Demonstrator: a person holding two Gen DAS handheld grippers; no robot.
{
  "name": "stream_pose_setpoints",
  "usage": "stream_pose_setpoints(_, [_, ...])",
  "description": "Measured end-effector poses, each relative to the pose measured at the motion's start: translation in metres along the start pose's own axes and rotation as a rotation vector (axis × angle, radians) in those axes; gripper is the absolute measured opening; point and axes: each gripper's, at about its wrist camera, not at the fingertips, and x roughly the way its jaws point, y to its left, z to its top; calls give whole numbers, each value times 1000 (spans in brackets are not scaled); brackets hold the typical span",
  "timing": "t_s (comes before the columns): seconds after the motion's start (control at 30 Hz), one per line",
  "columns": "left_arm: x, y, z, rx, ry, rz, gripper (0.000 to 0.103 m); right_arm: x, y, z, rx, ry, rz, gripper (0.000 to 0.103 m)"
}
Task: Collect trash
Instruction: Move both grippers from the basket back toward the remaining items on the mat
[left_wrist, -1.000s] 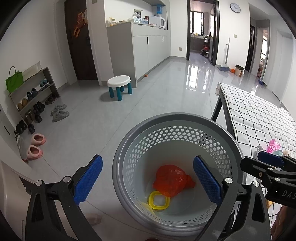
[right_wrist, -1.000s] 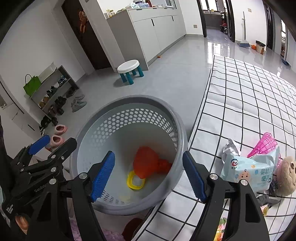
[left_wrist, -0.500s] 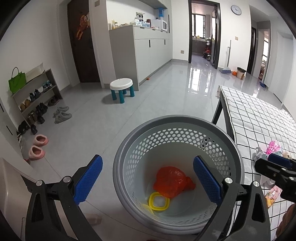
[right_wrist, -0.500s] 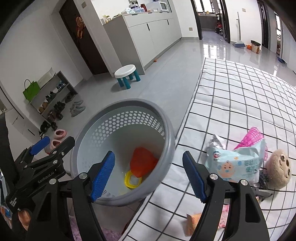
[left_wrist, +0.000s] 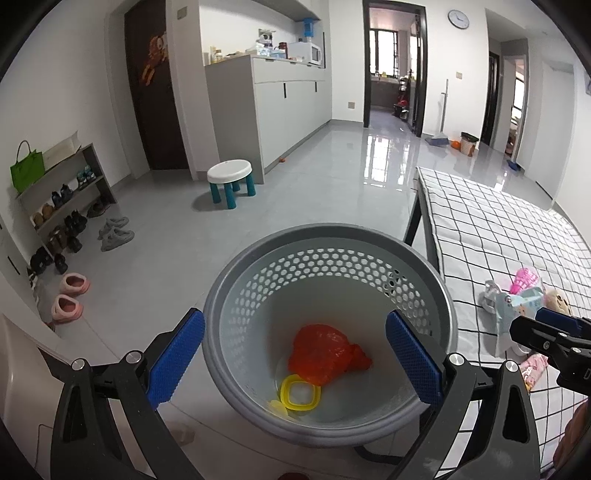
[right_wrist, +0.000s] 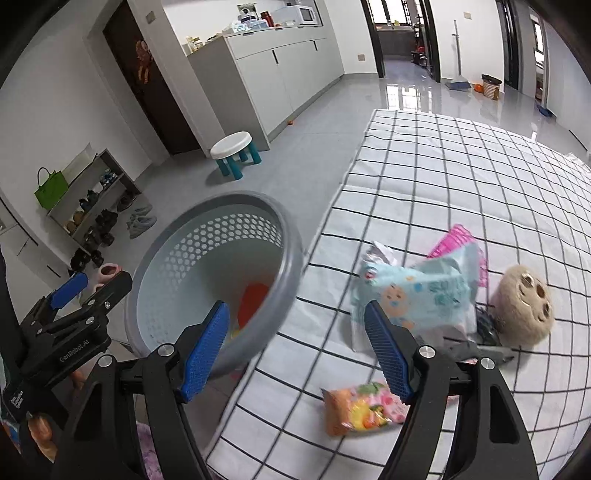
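Right gripper (right_wrist: 297, 347): jaws stand wide apart, nothing between the pads. It hangs above the near edge of the checked table (right_wrist: 461, 177). Just below its right finger lies an orange-and-pink snack wrapper (right_wrist: 360, 408), flat on the cloth. Ahead of that finger, slightly further out, a light-blue baby-wipes pack (right_wrist: 417, 295) rests on the cloth, with a crumpled silver wrapper (right_wrist: 380, 253) at its far left corner and a pink mesh item (right_wrist: 458, 240) behind it. To the right of the pack sits a beige plush toy (right_wrist: 522, 304), with dark scraps between the two; contact cannot be confirmed.

Left gripper (left_wrist: 295, 360): jaws also wide apart and empty. It is positioned over the grey perforated basket (left_wrist: 448, 306), which stands off the table's left edge. Seen along the fingers, the basket bottom holds a crumpled orange plastic bag (left_wrist: 325, 354) and, nearer the gripper, a yellow square-ring lid (left_wrist: 299, 393) touching the bag.

Beyond the basket, on the grey tiled floor, a white stool with teal legs (left_wrist: 231, 181) stands ahead and to the left. Further left, a shoe rack (left_wrist: 62, 206) lines the wall with a green bag (left_wrist: 26, 170) on top.
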Motion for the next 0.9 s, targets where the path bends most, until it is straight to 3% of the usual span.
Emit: stream_pose_setpoints(0.9, [-27,-73,-23,77,-14,-134,97,-54,-88,-43,132,-57,-128,72])
